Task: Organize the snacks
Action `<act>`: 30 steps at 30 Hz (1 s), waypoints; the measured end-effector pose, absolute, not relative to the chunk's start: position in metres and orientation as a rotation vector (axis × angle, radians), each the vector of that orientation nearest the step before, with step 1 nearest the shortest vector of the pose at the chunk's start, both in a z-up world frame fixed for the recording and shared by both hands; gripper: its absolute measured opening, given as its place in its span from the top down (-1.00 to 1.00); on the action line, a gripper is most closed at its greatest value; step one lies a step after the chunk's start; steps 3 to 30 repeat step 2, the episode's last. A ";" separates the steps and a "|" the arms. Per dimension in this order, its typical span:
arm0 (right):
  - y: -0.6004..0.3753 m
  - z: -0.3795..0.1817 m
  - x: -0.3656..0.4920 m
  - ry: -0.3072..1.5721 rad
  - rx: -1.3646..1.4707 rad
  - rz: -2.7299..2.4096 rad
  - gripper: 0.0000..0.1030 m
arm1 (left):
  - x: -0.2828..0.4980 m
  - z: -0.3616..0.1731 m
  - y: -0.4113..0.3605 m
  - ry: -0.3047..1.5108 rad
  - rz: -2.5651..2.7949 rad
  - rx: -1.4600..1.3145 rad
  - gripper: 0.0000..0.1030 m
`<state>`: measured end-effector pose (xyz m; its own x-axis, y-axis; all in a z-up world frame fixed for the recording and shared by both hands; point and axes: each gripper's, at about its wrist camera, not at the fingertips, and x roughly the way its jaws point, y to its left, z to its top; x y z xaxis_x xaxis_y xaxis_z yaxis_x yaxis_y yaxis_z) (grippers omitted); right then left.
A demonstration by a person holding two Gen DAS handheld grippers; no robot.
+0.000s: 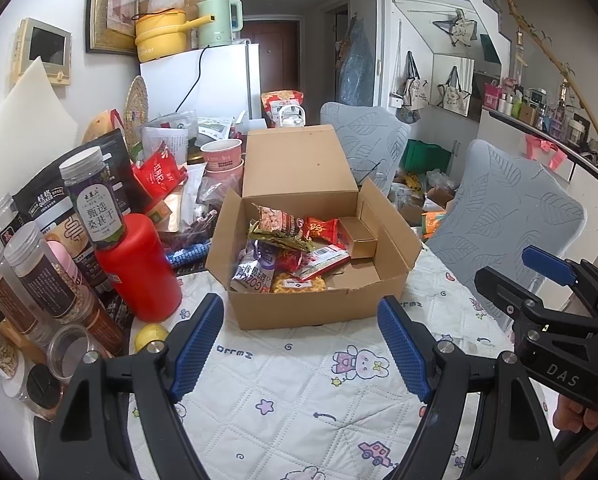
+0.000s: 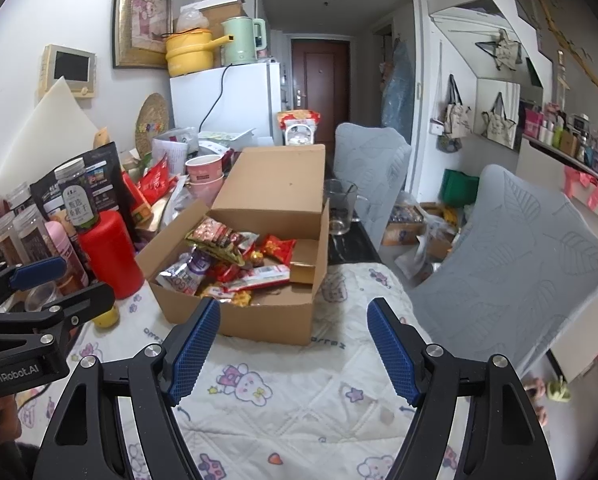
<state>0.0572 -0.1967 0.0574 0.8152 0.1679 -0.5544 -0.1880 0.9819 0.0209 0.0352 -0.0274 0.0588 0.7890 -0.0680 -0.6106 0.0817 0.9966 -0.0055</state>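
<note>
An open cardboard box [image 1: 311, 308] stands on the quilted cloth, lid flap up. It holds several snack packets [image 1: 291, 248] and a small gold carton [image 1: 357, 236]. The box also shows in the right wrist view [image 2: 267, 320] with the snack packets [image 2: 235, 264]. My left gripper [image 1: 301, 344] is open and empty, just in front of the box. My right gripper [image 2: 293, 346] is open and empty, in front of the box's right corner; it shows at the right of the left wrist view [image 1: 539, 276].
A red canister [image 1: 139, 268] with a jar [image 1: 93, 204] on top stands left of the box, among several jars and bags. A yellow lemon [image 1: 151, 336] lies near it. Two grey chairs [image 1: 511, 216] stand at the table's right edge. A glass mug [image 2: 341, 210] sits behind the box.
</note>
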 end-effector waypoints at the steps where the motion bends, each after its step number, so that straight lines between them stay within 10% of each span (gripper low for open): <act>1: -0.197 0.057 0.057 0.590 -0.034 0.189 -0.49 | 0.036 0.058 -0.028 0.658 -0.082 0.021 -0.54; 30: -0.197 0.056 0.057 0.592 -0.033 0.188 -0.49 | 0.036 0.058 -0.028 0.661 -0.086 0.020 -0.54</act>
